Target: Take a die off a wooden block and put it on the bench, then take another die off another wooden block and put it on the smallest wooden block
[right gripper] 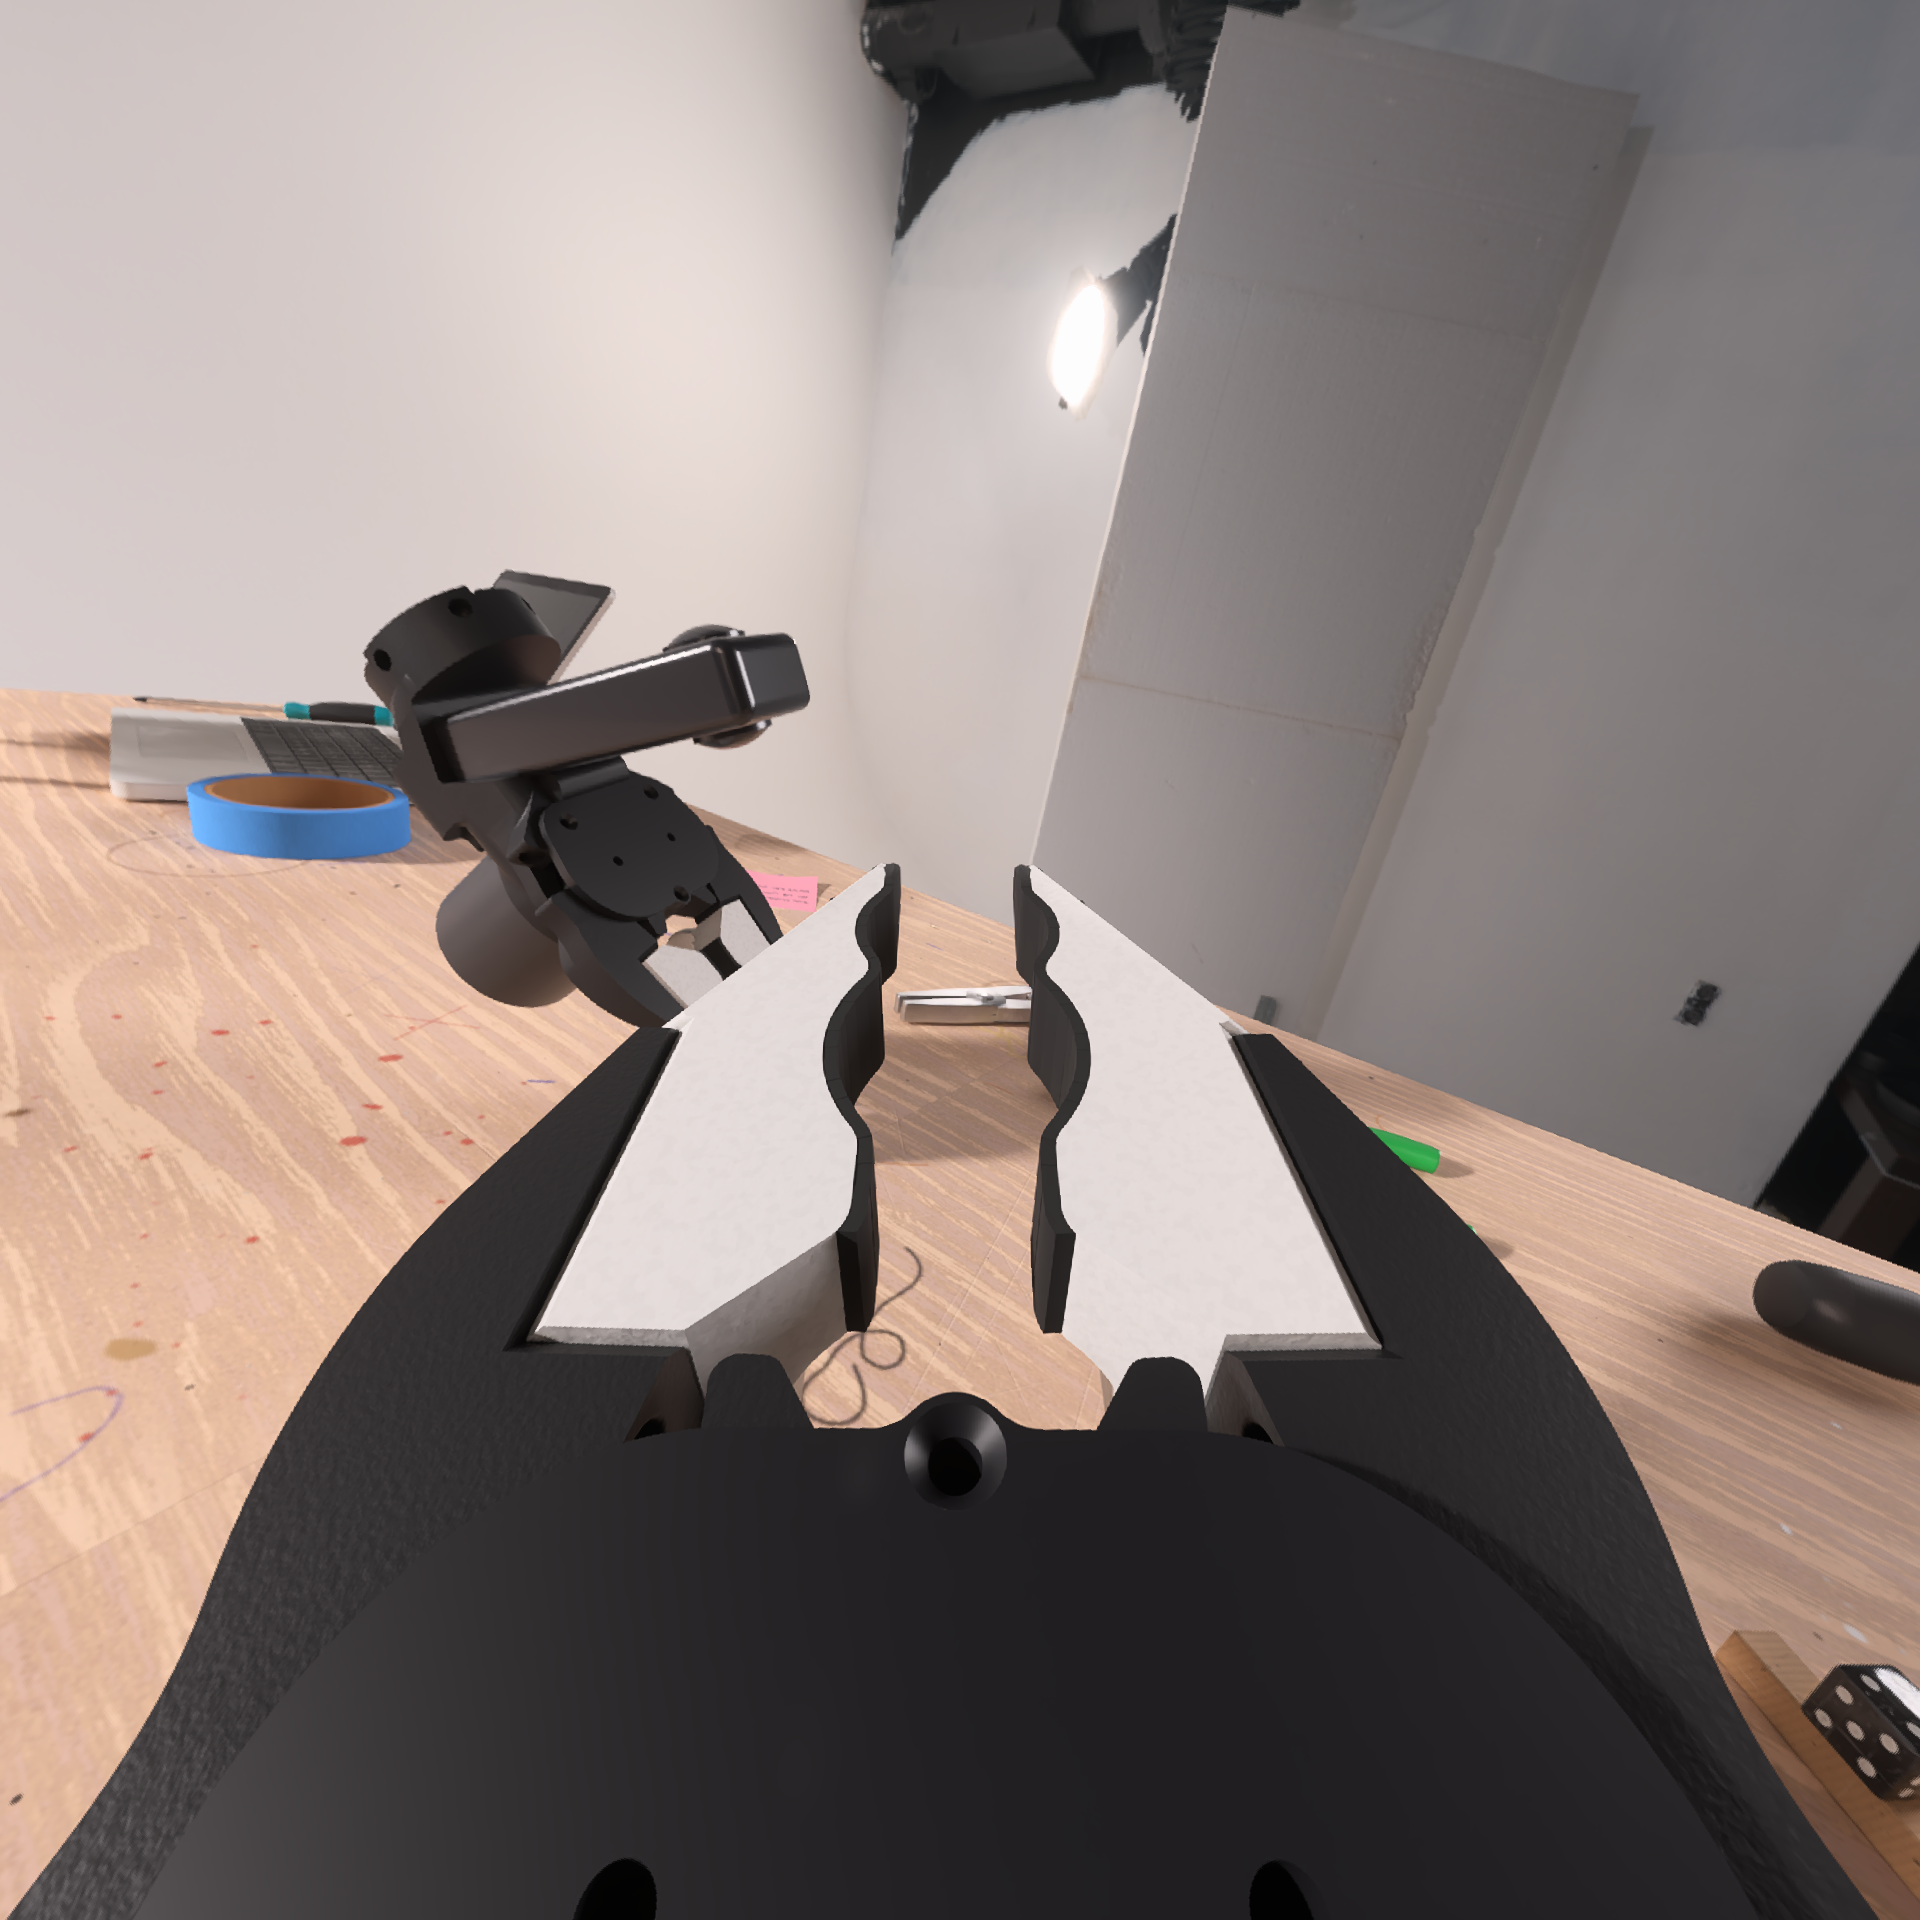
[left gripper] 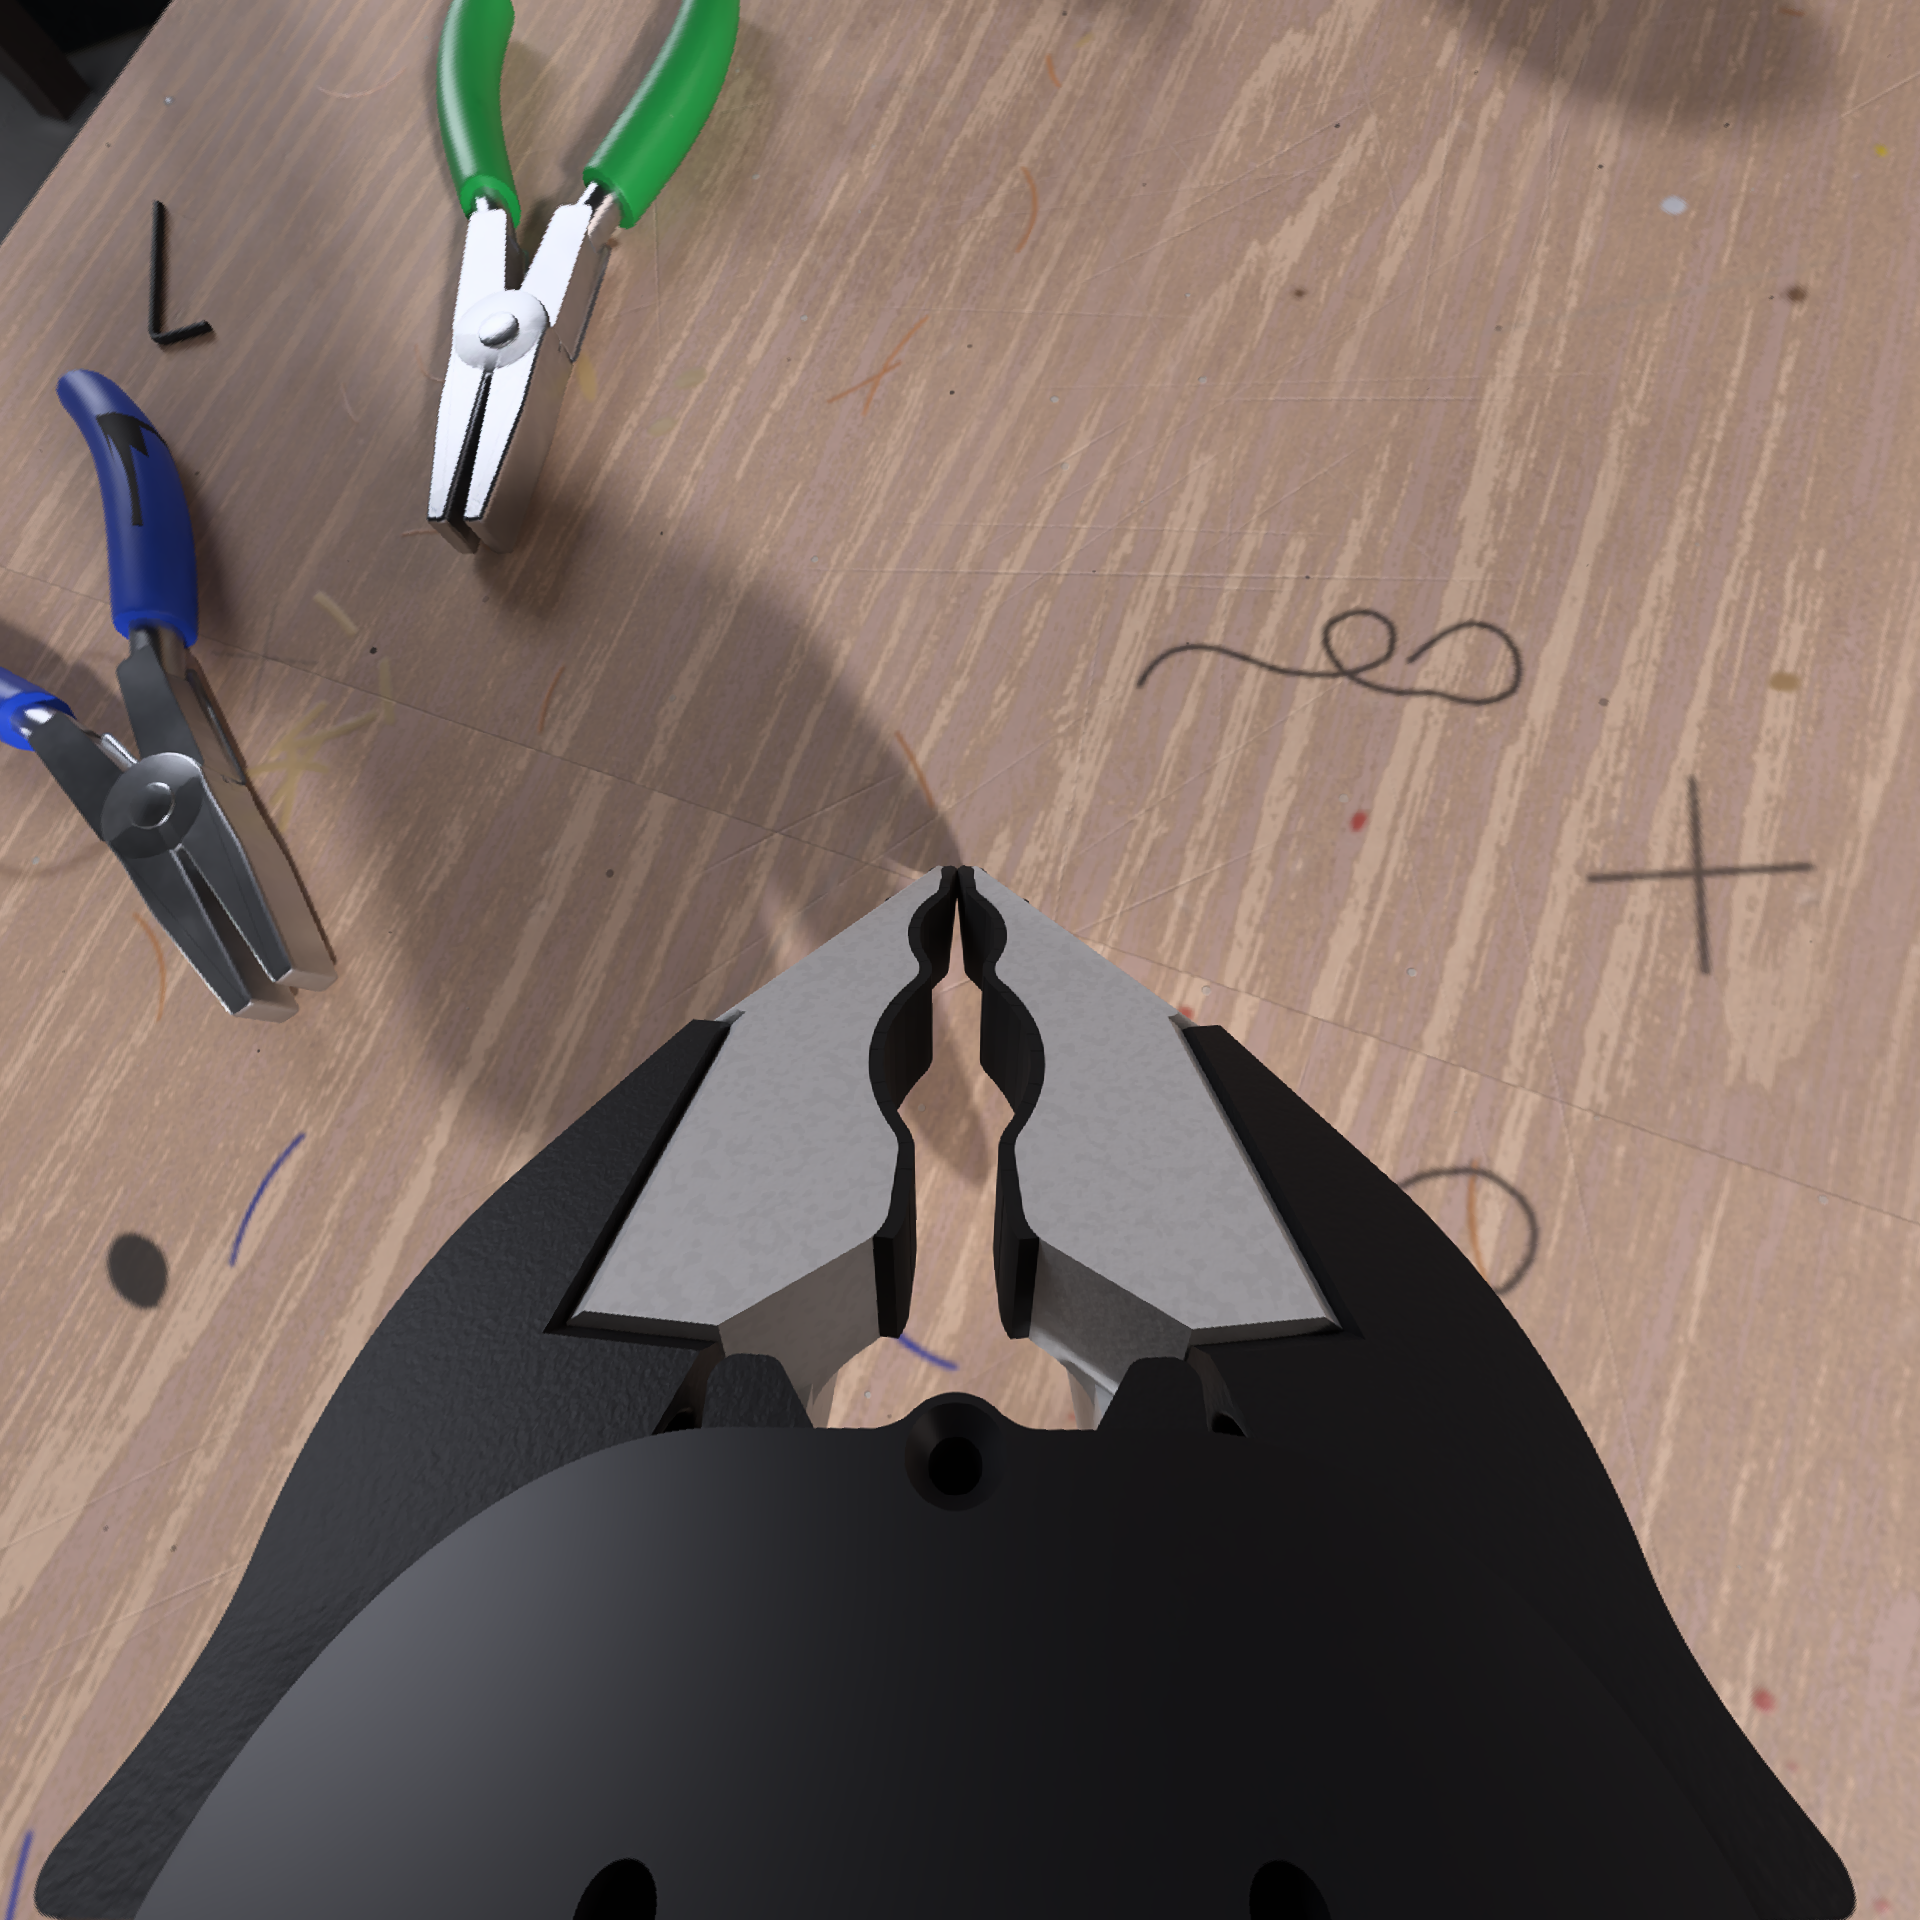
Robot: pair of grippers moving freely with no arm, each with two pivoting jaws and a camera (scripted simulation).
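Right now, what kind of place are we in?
Probably a workshop or maker's room: a scuffed wooden bench carrying green pliers, blue pliers and a roll of blue tape.

Off-task clutter, placed from each set of tongs.

Left wrist view: green-handled steel pliers [left gripper: 525, 301] lie ahead and well left of the tongs' tips, nose pointing back toward them. Blue-handled steel pliers [left gripper: 171, 748] sit farther left, level with the tips. A small black L-shaped hex key [left gripper: 166, 286] lies beyond those. Right wrist view: a blue roll of masking tape [right gripper: 299, 814] lies far ahead-left, touching or just before a grey laptop [right gripper: 249, 753]; a teal-handled screwdriver [right gripper: 322, 711] lies behind it. A pink sticky note [right gripper: 787, 890] sits just left of the tips.
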